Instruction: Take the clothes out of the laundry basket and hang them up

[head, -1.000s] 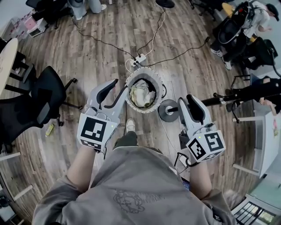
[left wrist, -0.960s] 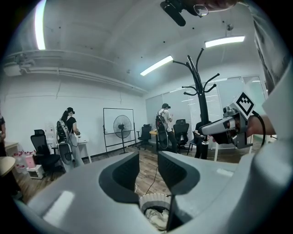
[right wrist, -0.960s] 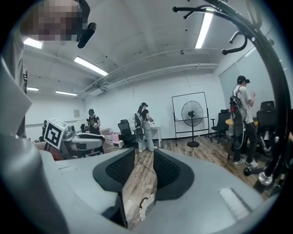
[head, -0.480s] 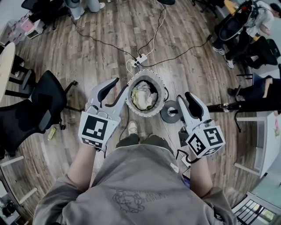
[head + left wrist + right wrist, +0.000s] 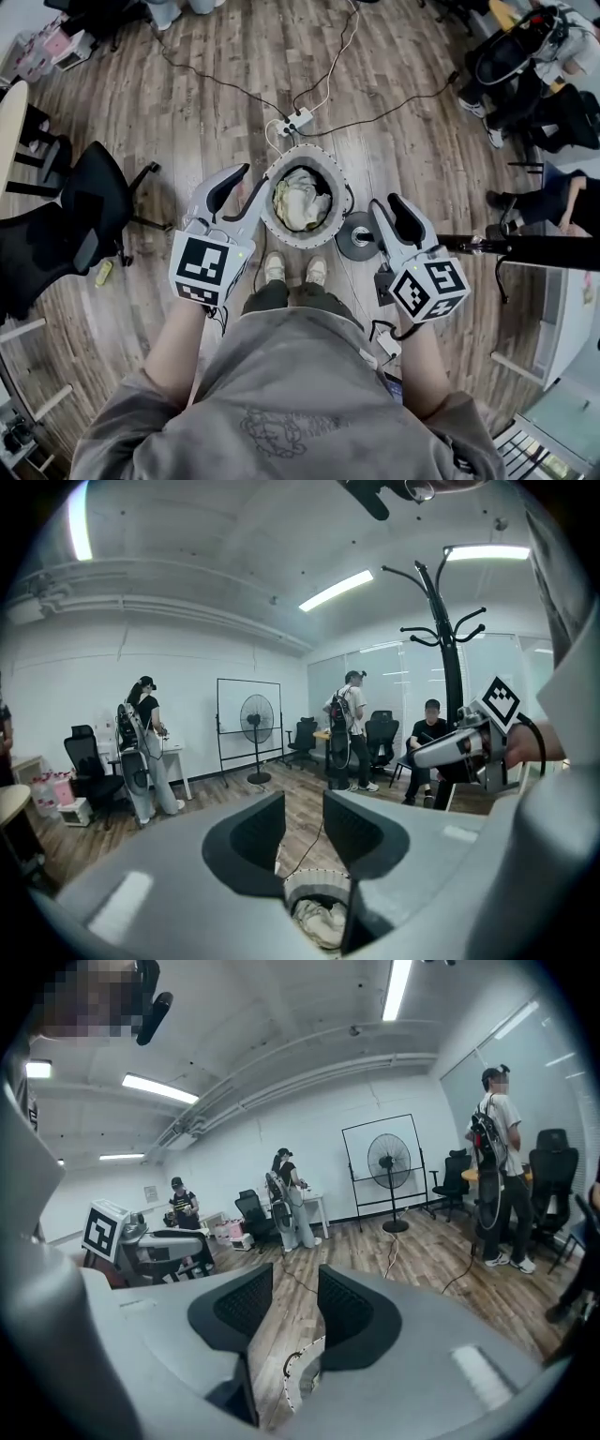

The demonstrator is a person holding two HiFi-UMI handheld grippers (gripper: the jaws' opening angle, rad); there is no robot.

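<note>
Standing at the near rim of the basket (image 5: 305, 242), the person has two shoes (image 5: 274, 267) on the wood floor (image 5: 187, 103) just beside it. The basket stands upright between the two grippers. The clothes (image 5: 302, 199) lie bunched inside it, below the rim.

Edges and clearance:
- Left gripper (image 5: 255, 183): tips just beside the basket's left rim, above it. Jaws stand apart by a narrow gap, with nothing between them.
- Right gripper (image 5: 382, 202): tips over the stand base (image 5: 356, 236), near the right rim. Its jaws have just been opening; they are parted and grip nothing.
- The stand base sits just beside the basket's right side; whether they touch cannot be told. Its pole (image 5: 478, 246) runs off to the right in the head view.
- A power strip (image 5: 295, 122) lies just beyond the far rim, with cables (image 5: 216, 86) trailing across the boards behind it.
- A chair (image 5: 89, 202) stands to the left, well apart from the basket. The floor between them is open.

Count: one basket, one heap of clothes, one stand, one power strip, two grippers, two shoes. The left gripper view shows three people (image 5: 141, 752) farther off and one fan (image 5: 255, 714).
</note>
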